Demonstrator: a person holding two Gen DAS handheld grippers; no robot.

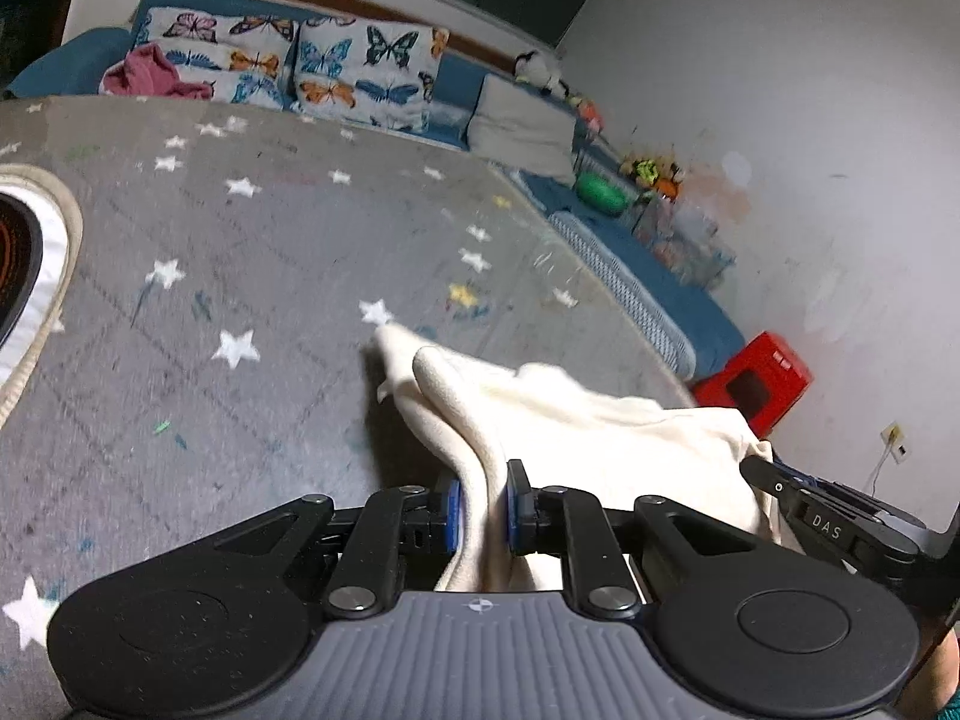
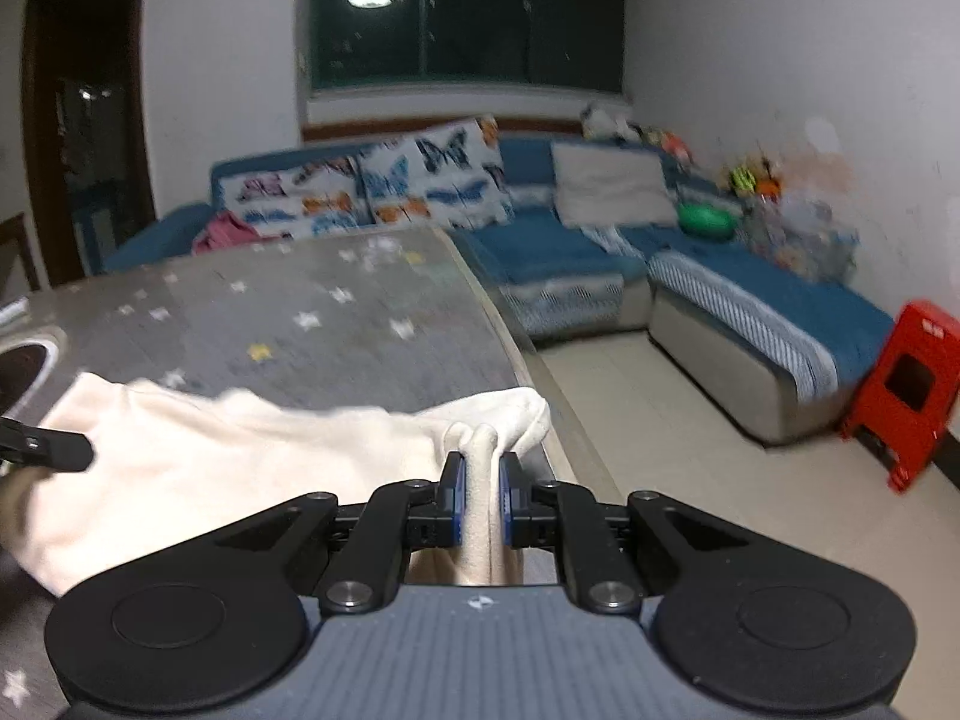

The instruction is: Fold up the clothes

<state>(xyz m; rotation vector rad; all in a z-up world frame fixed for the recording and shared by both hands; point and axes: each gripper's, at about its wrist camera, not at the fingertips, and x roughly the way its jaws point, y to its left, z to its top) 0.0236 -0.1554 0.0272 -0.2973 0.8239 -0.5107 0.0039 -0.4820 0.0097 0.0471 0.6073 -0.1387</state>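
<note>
On my left, the left gripper (image 1: 483, 504) is clenched on a fold of the cream garment (image 1: 576, 420), which drapes over the grey star-patterned table (image 1: 198, 276). Further right, my right gripper (image 2: 480, 498) pinches another bunched edge of that cloth near the table's edge. A blue sofa (image 2: 750, 294) and a red stool (image 2: 906, 384) stand beyond.

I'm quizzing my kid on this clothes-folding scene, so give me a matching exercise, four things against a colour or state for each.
Things:
1. cream garment
2. stool
3. sofa
4. ball

Descriptions:
A. red, on the floor by the wall
B. pinched by both grippers
C. green, on the sofa
D. blue, along the wall

Pairs: 1-B, 2-A, 3-D, 4-C
</note>
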